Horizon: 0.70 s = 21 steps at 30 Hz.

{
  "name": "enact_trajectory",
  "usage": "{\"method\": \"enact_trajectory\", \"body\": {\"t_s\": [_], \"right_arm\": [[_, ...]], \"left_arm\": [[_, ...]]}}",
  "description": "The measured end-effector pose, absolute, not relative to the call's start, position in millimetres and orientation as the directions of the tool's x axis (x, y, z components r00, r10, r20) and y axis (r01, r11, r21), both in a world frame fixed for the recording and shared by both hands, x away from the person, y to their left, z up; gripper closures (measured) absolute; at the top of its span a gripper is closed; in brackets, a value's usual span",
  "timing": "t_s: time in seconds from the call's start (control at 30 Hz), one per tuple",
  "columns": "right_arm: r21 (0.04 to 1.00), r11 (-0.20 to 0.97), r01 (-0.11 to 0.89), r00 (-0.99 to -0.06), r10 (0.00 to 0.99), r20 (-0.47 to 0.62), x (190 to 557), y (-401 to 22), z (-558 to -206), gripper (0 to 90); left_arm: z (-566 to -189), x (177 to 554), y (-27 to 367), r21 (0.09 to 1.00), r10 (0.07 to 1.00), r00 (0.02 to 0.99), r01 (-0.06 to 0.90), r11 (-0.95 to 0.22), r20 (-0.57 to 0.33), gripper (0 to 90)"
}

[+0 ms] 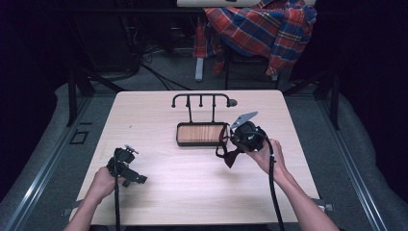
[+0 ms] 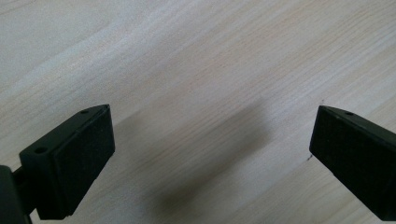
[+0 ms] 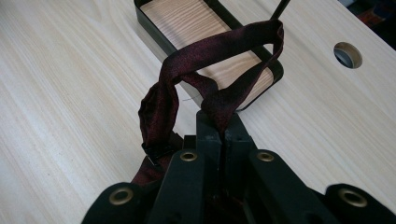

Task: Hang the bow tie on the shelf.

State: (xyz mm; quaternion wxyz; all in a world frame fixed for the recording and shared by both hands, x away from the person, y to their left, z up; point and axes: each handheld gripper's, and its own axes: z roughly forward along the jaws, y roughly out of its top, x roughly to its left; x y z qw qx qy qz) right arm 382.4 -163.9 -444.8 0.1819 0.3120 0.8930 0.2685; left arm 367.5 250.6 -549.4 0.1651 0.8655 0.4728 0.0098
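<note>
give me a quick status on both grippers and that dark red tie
Right gripper shut on dark red tie, lifted beside the rack tray. Left gripper open, empty over the table. Nothing in the way.

Pale wooden table [image 1: 159, 183] bearing tray stand [image 1: 199, 133]

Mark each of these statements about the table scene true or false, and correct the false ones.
1. The right gripper is shut on a dark red strap. True.
2. The left gripper holds the strap too. False: its jaws stand wide apart over bare table with nothing between them.
3. The stand has a wooden tray at its base. True.
4. Something hangs from the stand's hooks. False: the hooks are bare.
5. The strap lies flat on the table. False: it is lifted, looping above the tray in the right gripper view.
</note>
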Motion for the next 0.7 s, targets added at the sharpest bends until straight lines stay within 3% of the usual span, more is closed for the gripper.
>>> {"method": "enact_trajectory", "body": {"t_s": [0.7], "right_arm": [[0.617, 0.645, 0.45, -0.725, 0.668, -0.168, 392.9, -163.7, -434.8, 87.7]], "left_arm": [[-549.0, 367.7, 250.3, 0.294, 0.82, 0.555, 0.814, -0.501, -0.139, 0.1]]}}
